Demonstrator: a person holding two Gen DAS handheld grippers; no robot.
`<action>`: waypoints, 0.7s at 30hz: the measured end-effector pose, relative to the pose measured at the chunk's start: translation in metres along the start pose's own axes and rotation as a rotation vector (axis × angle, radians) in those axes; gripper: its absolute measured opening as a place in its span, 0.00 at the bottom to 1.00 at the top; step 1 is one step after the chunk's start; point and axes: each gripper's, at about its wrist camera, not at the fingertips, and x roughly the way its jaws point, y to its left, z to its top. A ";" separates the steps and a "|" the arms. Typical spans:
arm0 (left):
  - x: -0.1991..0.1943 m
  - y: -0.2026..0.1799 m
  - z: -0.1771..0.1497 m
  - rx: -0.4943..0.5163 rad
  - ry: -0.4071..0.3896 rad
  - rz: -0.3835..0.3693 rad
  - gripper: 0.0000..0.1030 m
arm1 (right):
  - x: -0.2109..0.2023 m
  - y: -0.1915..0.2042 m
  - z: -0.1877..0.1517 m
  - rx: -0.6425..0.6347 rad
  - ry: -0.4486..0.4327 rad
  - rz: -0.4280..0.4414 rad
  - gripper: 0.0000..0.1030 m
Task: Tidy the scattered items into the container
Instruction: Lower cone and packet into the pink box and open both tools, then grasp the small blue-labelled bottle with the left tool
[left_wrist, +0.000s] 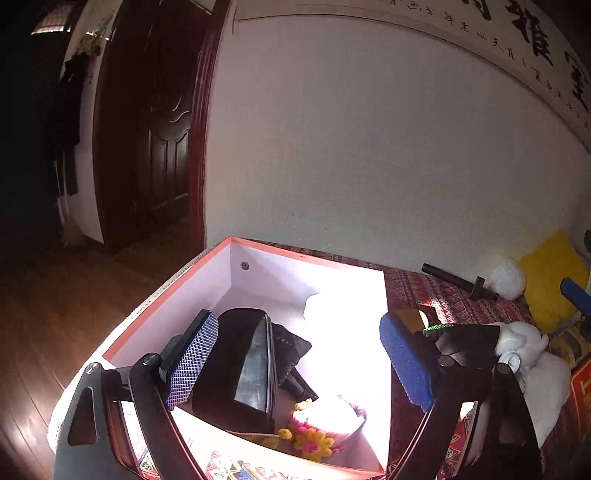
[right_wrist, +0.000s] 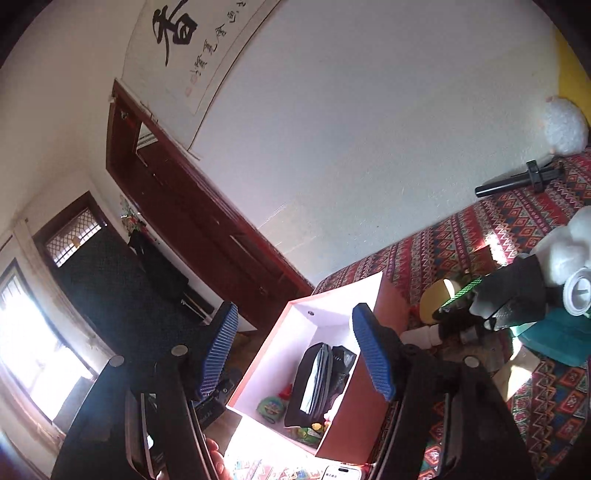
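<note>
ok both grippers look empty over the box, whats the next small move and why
Probably swing the right gripper toward the items lying loose on the patterned cloth, such as the black tube. Both grippers stand open and hold nothing, and the box already holds a black pouch.

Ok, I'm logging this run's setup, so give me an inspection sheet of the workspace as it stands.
Surface: red patterned cloth, sunlit in patches.
Job's things: open box with white inside, holding a black pouch and a crocheted flower piece.
Clutter: black rod, white plush toy, yellow cushion, white jar lie outside the box.
Tongs: left tongs open over the box; right tongs open, empty.
Cables: nothing seen.
Surroundings: white wall, calligraphy scroll, dark wooden door.
</note>
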 end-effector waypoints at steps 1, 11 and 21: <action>0.001 -0.011 -0.002 0.018 0.005 -0.018 0.87 | -0.008 -0.004 0.004 0.009 -0.013 -0.011 0.62; 0.048 -0.142 -0.052 0.137 0.226 -0.277 0.87 | -0.086 -0.071 0.025 0.088 -0.155 -0.212 0.99; 0.158 -0.221 -0.117 0.195 0.486 -0.154 0.87 | -0.156 -0.185 0.051 0.206 -0.179 -0.523 0.99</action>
